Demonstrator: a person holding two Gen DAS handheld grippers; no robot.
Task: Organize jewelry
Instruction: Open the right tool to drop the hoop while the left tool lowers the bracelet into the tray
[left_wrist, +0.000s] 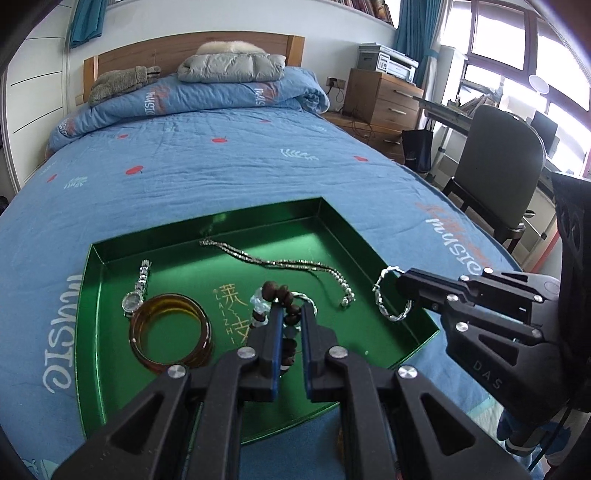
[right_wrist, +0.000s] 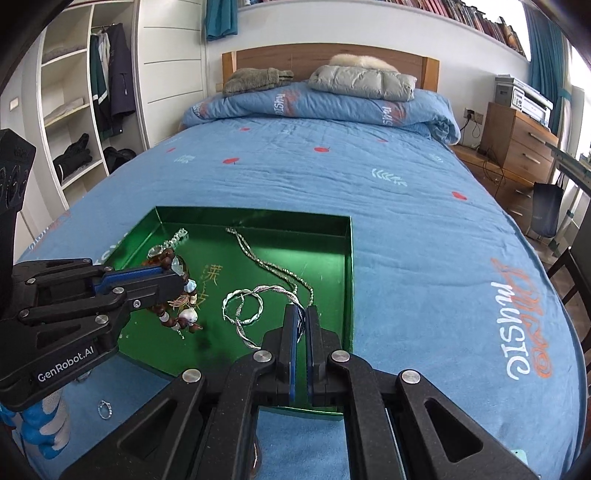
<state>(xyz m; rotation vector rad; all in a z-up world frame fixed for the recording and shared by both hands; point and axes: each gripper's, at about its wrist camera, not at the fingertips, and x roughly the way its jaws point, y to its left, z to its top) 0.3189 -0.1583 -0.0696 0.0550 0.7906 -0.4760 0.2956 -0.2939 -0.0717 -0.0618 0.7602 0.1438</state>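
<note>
A green tray lies on the blue bedspread; it also shows in the right wrist view. My left gripper is shut on a brown bead bracelet with pale beads, held above the tray; the bracelet also shows in the right wrist view. My right gripper is shut on a twisted silver bangle, which hangs over the tray's right side in the left wrist view. An amber bangle, a silver watch and a silver chain necklace lie in the tray.
A small silver ring lies on the bedspread near the tray's front left corner. Folded quilt and pillows sit at the bed's head. A chair and wooden drawers stand right of the bed.
</note>
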